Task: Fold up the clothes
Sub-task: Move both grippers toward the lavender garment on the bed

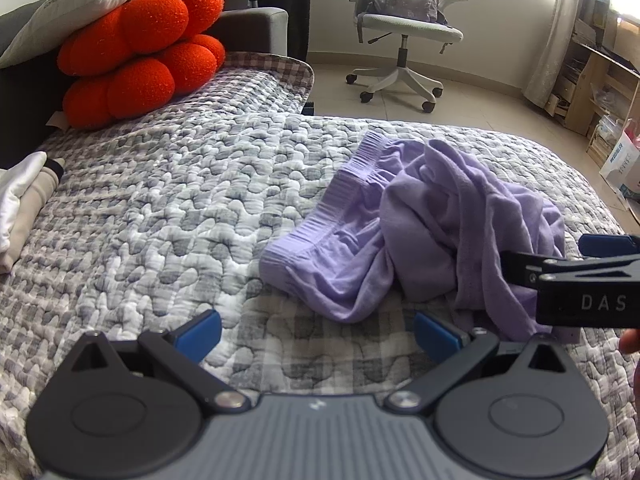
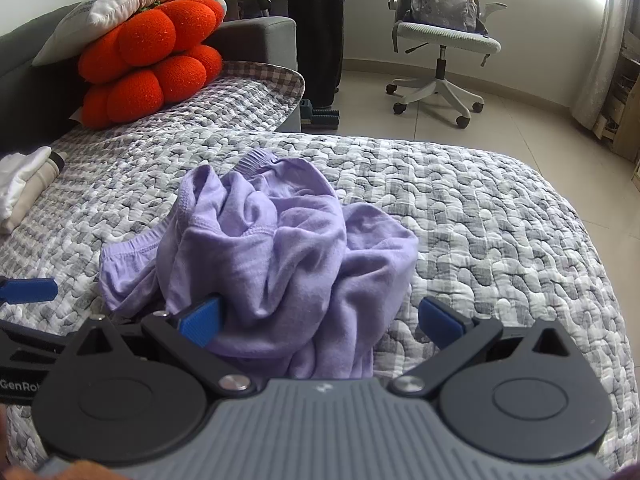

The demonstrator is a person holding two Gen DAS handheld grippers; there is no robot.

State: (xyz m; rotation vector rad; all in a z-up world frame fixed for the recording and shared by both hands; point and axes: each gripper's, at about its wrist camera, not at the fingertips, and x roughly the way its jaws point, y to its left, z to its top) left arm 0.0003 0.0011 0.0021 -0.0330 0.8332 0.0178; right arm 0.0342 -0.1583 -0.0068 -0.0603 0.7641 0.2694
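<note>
Right jaws: the right gripper point(image 2: 320, 320) is standing wide apart, holding nothing; its left blue pad is touching the near folds of the lilac garment point(image 2: 272, 248), the other pad is hanging over bare quilt point(image 2: 500, 220).
Left jaws: the left gripper point(image 1: 318, 332) is also spread wide and empty, hovering over quilt just short of the cloth.
Garment from the jaws: it is lying dead ahead of the right gripper and ahead-right of the left one, crumpled in a heap mid-bed, not folded.
Long axis: the ribbed waistband point(image 1: 320, 216) is running from near-left to far-right in the left view; the rest is bunching too much to read.
Nearer hand: the right, already at the heap's near edge.
Pose: both tools are being held low, pointing across the bed, side by side.
Judgement: a grip probably wants an edge or the waistband, not the bulk.
Beyond: folded pale clothes point(image 1: 20, 208) are sitting at the left edge.
</note>
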